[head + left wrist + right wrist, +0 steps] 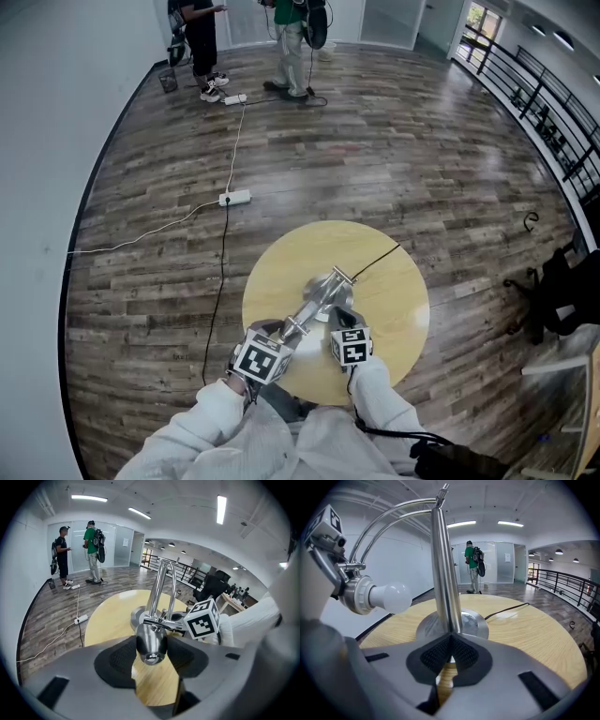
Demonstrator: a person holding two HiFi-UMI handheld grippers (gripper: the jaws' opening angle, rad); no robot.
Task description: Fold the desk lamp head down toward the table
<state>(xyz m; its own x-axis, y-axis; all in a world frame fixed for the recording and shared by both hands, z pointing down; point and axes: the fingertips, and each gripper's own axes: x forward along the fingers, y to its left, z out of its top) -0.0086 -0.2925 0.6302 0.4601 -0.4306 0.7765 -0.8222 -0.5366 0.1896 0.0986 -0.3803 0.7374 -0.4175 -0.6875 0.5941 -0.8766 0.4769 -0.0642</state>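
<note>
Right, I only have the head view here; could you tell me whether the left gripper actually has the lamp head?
Observer: Yes, the left gripper has its jaws closed on the lamp head, at its metal back end.
Operator: And the right one, please?
Observer: The right gripper clamps the upright post just above the base.
Operator: Which way does the head face?
Observer: Its white bulb points sideways, roughly level, clear of the table.
</note>
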